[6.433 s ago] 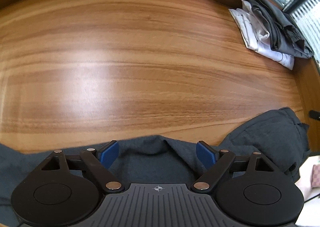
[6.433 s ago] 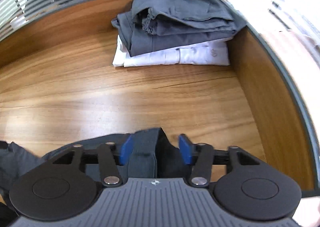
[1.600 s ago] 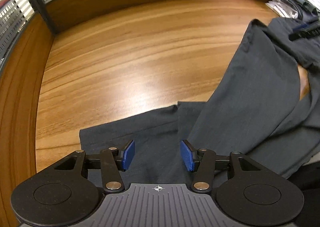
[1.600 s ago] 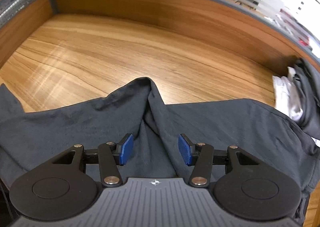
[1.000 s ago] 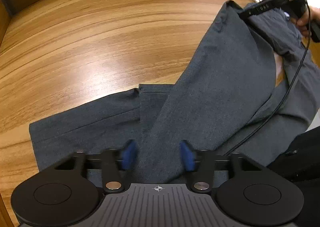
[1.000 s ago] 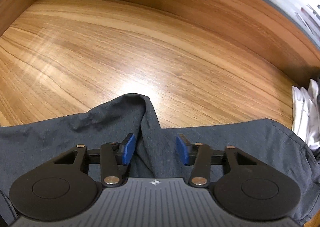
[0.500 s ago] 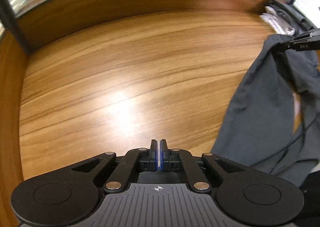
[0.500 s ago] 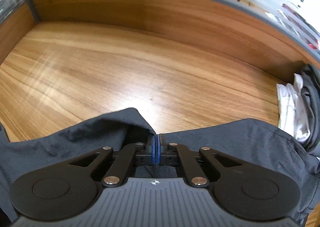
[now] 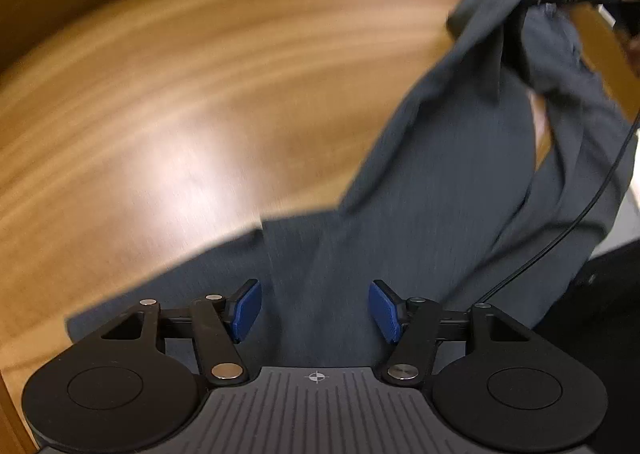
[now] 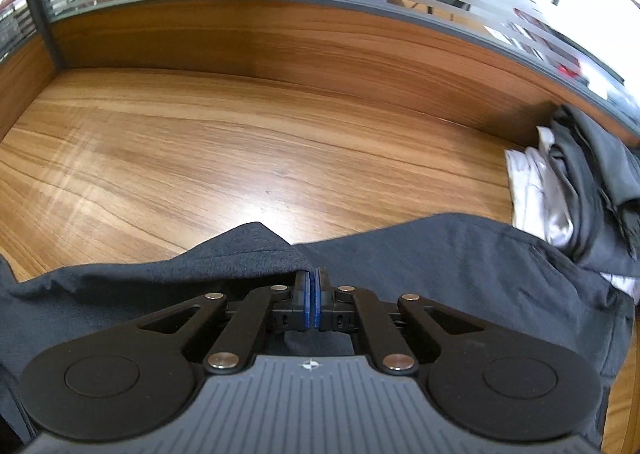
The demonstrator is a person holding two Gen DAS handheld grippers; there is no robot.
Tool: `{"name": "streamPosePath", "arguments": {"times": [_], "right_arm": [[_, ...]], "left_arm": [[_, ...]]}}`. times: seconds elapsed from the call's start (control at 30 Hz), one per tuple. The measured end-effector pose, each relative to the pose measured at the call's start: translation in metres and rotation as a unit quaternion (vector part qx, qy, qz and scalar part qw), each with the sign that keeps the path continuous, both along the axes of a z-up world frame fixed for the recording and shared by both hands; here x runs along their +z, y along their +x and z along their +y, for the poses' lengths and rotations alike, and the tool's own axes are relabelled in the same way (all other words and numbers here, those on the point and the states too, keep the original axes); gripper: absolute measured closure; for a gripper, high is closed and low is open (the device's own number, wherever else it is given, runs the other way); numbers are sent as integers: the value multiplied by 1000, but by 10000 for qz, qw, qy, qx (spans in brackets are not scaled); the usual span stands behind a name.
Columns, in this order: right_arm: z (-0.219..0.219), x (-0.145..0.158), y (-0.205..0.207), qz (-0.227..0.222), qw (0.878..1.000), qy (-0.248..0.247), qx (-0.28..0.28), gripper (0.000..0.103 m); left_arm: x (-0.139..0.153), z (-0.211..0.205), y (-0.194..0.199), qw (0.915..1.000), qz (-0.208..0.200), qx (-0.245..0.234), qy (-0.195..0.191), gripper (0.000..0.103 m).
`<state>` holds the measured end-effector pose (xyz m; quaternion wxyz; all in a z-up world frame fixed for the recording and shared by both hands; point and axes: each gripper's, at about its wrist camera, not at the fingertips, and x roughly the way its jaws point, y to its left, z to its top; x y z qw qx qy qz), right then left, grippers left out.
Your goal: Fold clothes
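Trousers (image 10: 460,262) pinched in right tool (image 10: 311,304), grip point hidden; left tool (image 9: 316,308) opening over blurred cloth.

The wooden surface (image 10: 240,158) is showing smooth, glossy grain and catching a bright glare. The dark grey trousers (image 10: 460,254) are lying as matt woven cloth beside blue rubbery fingers (image 9: 246,308)

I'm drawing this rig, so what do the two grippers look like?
Both match. The left gripper and right gripper have blue pads on black linkage arms with silver rivets, two round black discs, and a ribbed grey body bearing a small crosshair mark. A thin black cable trails nearby.
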<state>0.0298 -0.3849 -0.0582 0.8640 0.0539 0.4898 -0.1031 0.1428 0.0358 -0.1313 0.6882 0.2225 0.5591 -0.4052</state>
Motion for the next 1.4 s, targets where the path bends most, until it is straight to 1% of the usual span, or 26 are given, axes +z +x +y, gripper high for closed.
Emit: {"name": "streamPosePath", "arguments": {"times": [0.1,0.13,0.17,0.2,0.23,0.27,0.3,0.4,0.47,0.53,0.63,0.7,0.77,0.83,0.87,0.93,0.97,1.03,1.07,1.13,1.23,1.3,1.4], "right_arm": [[0,2,-11,-5,9999,6,-110,101],[0,3,-15,-4,9999,-7,-133,101],[0,4,-18,-3,9999,-20,-153,101],[0,5,-20,-4,9998,-24,-180,101],[0,5,-23,-7,9998,-33,-215,101],[0,6,-25,-7,9997,-46,-242,101],[-1,6,-27,-10,9996,-57,-273,101],[1,8,-32,-26,9993,-104,-351,101],[1,9,-34,-63,9991,-135,-403,101],[1,11,-36,-104,9988,-170,-451,102],[2,14,-34,-236,9981,-264,-505,102],[4,20,-35,-415,9968,-340,-594,102],[5,26,-36,-638,9947,-416,-697,103],[6,35,-42,-944,9917,-470,-731,103],[7,39,-44,-1074,9907,-440,-703,103],[10,42,-46,-1075,9919,-311,-608,103],[11,41,-47,-1028,9930,-228,-542,103],[18,31,-47,-855,9955,-110,-396,103],[21,24,-46,-742,9967,-49,-334,103],[27,11,-46,-536,9982,99,-252,102],[38,-9,-45,-216,9993,296,-117,101],[46,-20,-44,-55,9994,340,-46,101],[55,-31,-42,138,9991,398,36,101]], "left_arm": [[-12,1,-4,9998,151,47,93,42],[-14,1,-4,9998,174,59,111,45],[-16,0,-4,9997,195,70,128,59],[-17,-1,-6,9997,167,52,142,71],[-15,-2,-8,9999,68,-6,137,92],[-14,-3,-10,9999,-37,-67,129,97],[-10,-4,-12,9997,-207,-116,105,98],[6,-10,-10,9966,-805,-117,104,98],[20,-15,5,9915,-1293,-23,113,98],[36,-25,22,9821,-1875,91,137,99],[64,-40,53,9607,-2757,309,134,99],[89,-53,72,9422,-3304,544,49,99],[123,-56,90,9218,-3767,893,-184,99],[153,-50,98,9049,-4075,1150,-430,99],[159,-47,98,9019,-4131,1171,-465,99],[170,-39,98,8971,-4223,1193,-519,99],[168,-34,95,8969,-4234,1187,-473,99],[152,-28,85,9005,-4193,1128,-237,99],[140,-24,82,9044,-4124,1091,-91,99],[112,-10,77,9159,-3849,1124,182,99],[68,10,69,9282,-3455,1258,565,99],[45,20,63,9342,-3226,1327,753,99],[23,31,51,9399,-3003,1345,917,98]]}}
